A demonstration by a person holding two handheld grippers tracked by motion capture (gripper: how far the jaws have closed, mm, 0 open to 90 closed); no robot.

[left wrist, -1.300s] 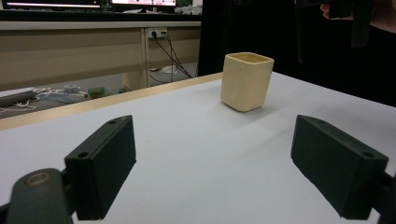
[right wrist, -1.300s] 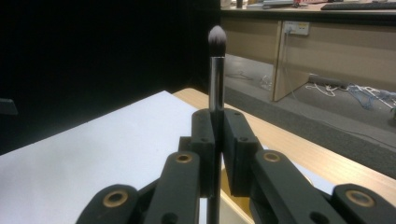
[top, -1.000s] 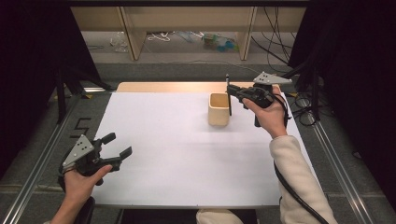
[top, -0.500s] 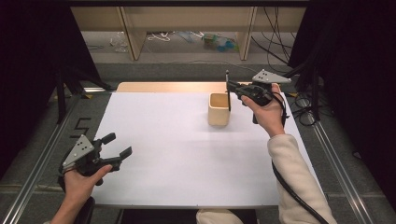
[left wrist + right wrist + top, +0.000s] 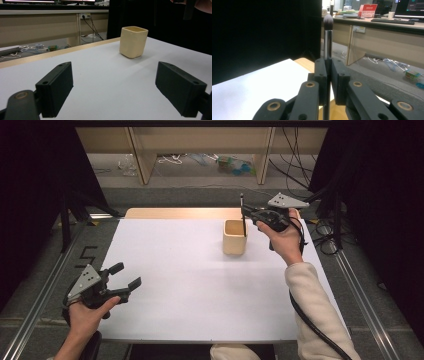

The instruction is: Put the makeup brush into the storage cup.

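Right of centre in the high view, on the white table (image 5: 200, 285): 1 cream cup (image 5: 234, 237), square-sided with rounded corners, upright, mouth open to the top. Inside it, toward its right wall, the lower end of a thin dark brush (image 5: 242, 215), standing upright with its tip above the rim; how deep the handle reaches, not visible. Clamped tight on that brush: the right gripper (image 5: 246, 213), held at the upper right of the frame just beside the cup, both black pads pressed against the metal ferrule in the right gripper view, dark bristle head (image 5: 328, 21) upward above the jaws. At the lower left of the high view: the left gripper (image 5: 125, 276), hovering over the table's left edge, jaws spread wide with nothing between them; in the left gripper view the 2 pads (image 5: 55, 88) far apart and the cup (image 5: 133, 41) well beyond them, near the far wooden edge strip (image 5: 175, 213). Between left gripper and cup, a broad bare stretch of white surface; cup close to the far edge and nearer the right edge than the left. Metal rails along both sides of the table. Dark "5"-like mark (image 5: 86, 255) on the grey floor at the left. Red sign (image 5: 367, 10) on a far desk in the right gripper view, lettering too small to read.
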